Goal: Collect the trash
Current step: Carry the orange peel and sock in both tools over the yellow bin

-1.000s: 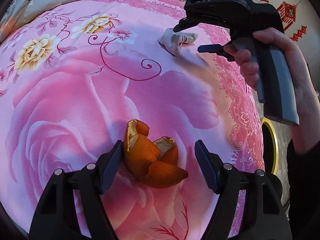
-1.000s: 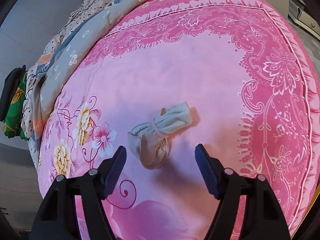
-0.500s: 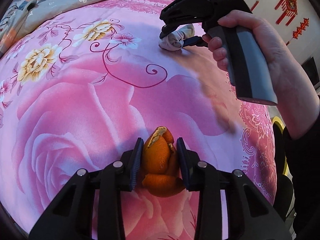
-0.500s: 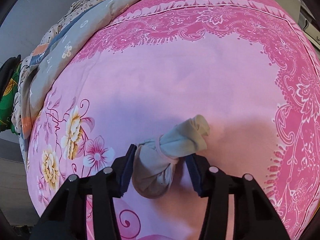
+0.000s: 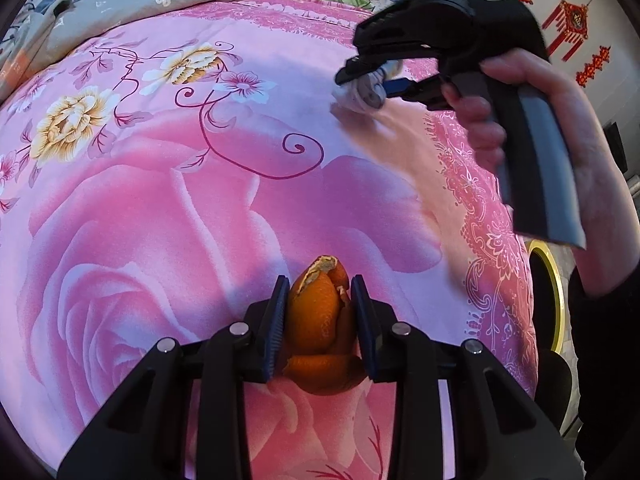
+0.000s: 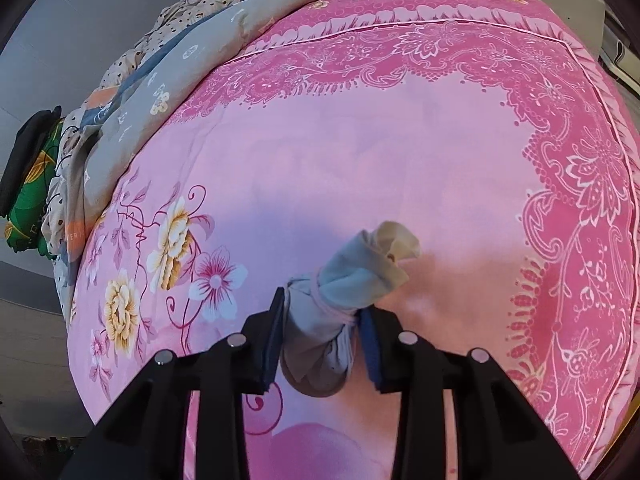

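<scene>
Left wrist view: the left gripper [image 5: 320,312] has just been closing and now clamps the orange peel [image 5: 318,320] between its pads, on the pink floral bedspread [image 5: 160,200]. Farther off, a hand [image 5: 532,128] holds the right gripper [image 6: 320,332], whose jaws have just been closing on a rolled grey sock bundle [image 6: 340,304]. A grey quilt [image 6: 168,80] is heaped along the bed's far edge.
</scene>
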Available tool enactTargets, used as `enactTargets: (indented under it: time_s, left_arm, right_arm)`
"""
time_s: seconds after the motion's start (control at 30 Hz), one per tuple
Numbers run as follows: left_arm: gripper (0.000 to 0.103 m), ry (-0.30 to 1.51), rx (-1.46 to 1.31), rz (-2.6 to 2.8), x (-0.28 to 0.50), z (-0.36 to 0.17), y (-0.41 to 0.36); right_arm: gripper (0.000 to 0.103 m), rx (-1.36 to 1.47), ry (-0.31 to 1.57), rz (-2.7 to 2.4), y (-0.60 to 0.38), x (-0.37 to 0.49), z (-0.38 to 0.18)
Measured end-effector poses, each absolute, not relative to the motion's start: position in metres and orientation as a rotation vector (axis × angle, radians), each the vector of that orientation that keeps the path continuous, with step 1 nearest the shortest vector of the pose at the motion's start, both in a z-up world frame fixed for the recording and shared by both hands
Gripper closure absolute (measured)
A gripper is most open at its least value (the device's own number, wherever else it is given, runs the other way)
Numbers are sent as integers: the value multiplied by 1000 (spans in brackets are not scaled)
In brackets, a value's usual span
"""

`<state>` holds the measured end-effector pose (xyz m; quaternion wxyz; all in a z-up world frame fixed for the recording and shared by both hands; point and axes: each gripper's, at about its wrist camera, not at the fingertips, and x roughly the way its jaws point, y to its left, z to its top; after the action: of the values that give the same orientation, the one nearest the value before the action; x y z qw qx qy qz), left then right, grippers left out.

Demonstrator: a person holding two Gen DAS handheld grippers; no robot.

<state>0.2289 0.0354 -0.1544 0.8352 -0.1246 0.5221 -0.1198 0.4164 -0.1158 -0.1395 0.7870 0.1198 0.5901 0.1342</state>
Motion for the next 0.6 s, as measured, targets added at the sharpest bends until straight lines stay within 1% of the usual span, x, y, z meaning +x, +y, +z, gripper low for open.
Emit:
enactTargets:
  time_s: [0.3,0.6]
  left_arm:
    - [74,1073,-316,-223,218,-140,40]
    - [74,1033,-253,-238,200,-116,25]
  right_arm:
    - [71,257,1260,354,-144,355,-112]
    - [71,256,1212,377,-187,287,-81]
